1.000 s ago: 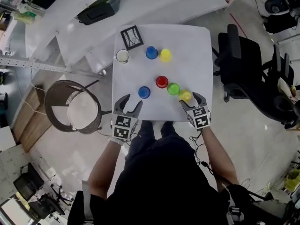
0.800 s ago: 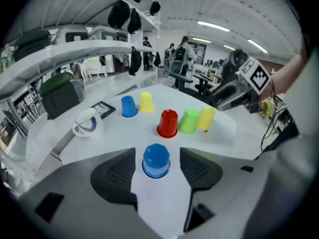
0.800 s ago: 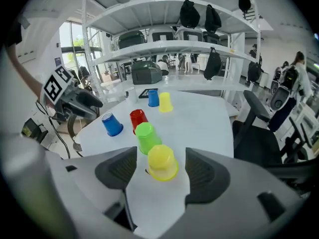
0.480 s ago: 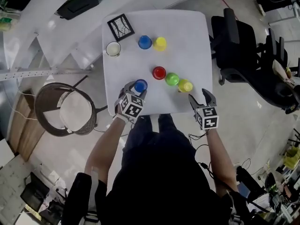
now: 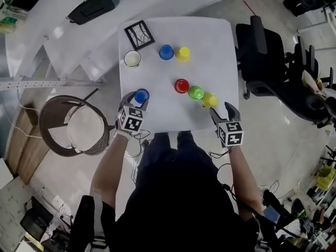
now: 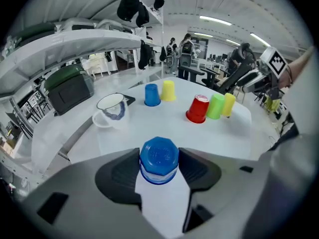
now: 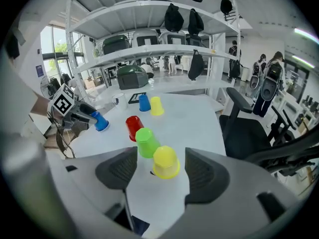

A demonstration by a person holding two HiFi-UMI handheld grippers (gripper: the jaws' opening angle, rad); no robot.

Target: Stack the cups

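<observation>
Six cups are on the white table (image 5: pixel 210 41), bottoms up, and only the head view gives us their whole layout. At the far side a blue cup (image 5: pixel 166 52) and a yellow cup (image 5: pixel 182 53) stand just beside each other, with a white mug (image 5: pixel 132 59) and a black-framed card (image 5: pixel 140 34) to their left. Nearer to us a red cup (image 5: pixel 181 85), a green cup (image 5: pixel 196 92) and a second yellow cup (image 5: pixel 210 99) make a slanted row, close together. The second blue cup (image 5: pixel 142 95) is alone near the left edge of the table, between the jaws of the left gripper (image 5: pixel 137 101).

From above we cannot judge this grip. The left gripper view shows it clearly. The jaws have just been closing, and both pads lie against the sides of the second blue cup, whose closed bottom faces the camera. The right gripper view adds the side look. This cup is tilted in the left gripper, and we cannot tell whether its rim touches the table.

The right gripper (image 5: pixel 222 111) is at the near right edge. In its own view the jaws stand wide apart. The second yellow cup shows in the gap between them, touched by neither pad. Only the gripper views show the shelves (image 7: pixel 149 49) behind the table.
</observation>
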